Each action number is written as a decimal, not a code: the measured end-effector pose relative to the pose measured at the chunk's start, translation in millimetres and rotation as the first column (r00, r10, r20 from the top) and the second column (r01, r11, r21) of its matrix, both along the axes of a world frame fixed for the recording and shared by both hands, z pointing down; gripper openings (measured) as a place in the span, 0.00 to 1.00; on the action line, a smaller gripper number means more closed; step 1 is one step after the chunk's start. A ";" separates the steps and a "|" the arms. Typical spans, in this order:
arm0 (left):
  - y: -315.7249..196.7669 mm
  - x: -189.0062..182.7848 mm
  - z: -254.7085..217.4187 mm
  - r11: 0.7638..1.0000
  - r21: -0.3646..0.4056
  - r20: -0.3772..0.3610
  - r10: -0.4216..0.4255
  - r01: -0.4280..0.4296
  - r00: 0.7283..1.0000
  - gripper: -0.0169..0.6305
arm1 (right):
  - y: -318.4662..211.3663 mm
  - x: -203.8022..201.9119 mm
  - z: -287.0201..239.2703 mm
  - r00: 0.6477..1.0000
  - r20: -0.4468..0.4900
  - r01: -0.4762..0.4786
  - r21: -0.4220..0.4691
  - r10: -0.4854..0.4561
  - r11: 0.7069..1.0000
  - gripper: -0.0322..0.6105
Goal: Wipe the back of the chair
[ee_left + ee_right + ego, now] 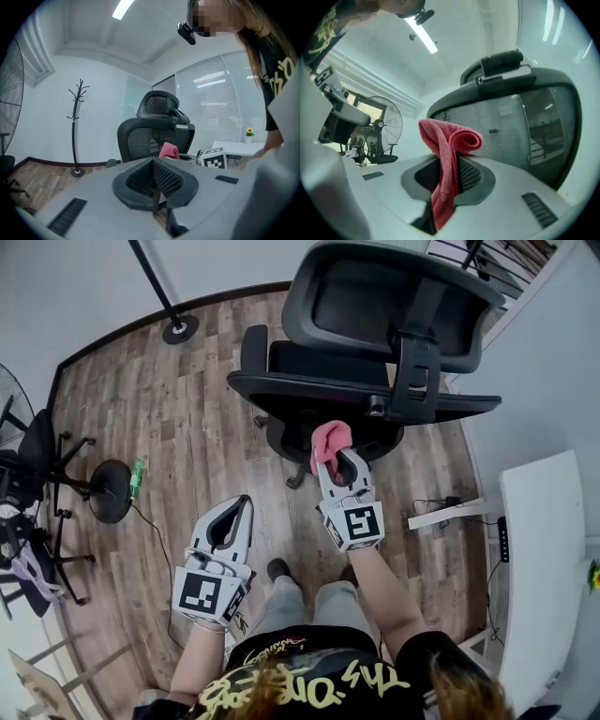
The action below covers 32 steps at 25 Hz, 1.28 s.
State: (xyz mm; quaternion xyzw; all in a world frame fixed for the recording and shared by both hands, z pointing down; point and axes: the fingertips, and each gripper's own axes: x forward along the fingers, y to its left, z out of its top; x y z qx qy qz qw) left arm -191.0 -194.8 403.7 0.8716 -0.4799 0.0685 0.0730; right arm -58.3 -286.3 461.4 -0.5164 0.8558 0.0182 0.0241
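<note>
Chair back (525, 126) | right gripper (337, 463) jaws clamp pink cloth (330, 439), contact seemingly unclear | left gripper (245, 504) jaws together, empty

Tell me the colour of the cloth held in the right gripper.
Pinkish red; the cloth shows best in the right gripper view.

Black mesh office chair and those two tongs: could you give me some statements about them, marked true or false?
1. The right tongs grip a folded pink fabric cloth. True.
2. The left tongs hold a bottle. False: they are shut on nothing.
3. The black mesh office chair lies tipped over. False: it stands upright on the wooden floor.
4. A round standing fan is in the room. True.
</note>
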 end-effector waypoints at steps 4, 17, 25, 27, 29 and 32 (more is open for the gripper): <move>0.2 25.4 -10.1 0.999 0.014 -0.006 0.034 -0.034 0.999 0.02 | 37.2 19.9 -41.6 0.999 0.003 0.048 0.059 -0.048 0.997 0.15; 24.8 80.9 -61.9 0.991 0.093 -0.010 0.093 -0.092 0.996 0.02 | 123.2 79.5 -118.9 0.993 -0.071 0.101 0.125 -0.092 0.987 0.15; 36.3 104.7 -79.7 0.986 0.118 -0.022 0.121 -0.118 0.992 0.02 | 148.8 105.3 -143.7 0.995 -0.058 0.086 0.161 -0.077 0.983 0.15; 37.0 111.1 -83.4 0.984 0.128 -0.022 0.128 -0.124 0.991 0.02 | 151.3 109.7 -146.6 0.996 -0.034 0.083 0.169 -0.078 0.982 0.15; 37.8 117.4 -85.5 0.982 0.131 -0.020 0.136 -0.133 0.990 0.02 | 152.5 114.1 -148.0 0.997 -0.012 0.074 0.168 -0.073 0.983 0.15; 38.1 125.8 -90.5 0.981 0.129 -0.017 0.150 -0.146 0.989 0.02 | 152.8 121.6 -150.4 0.998 0.012 0.056 0.168 -0.059 0.984 0.15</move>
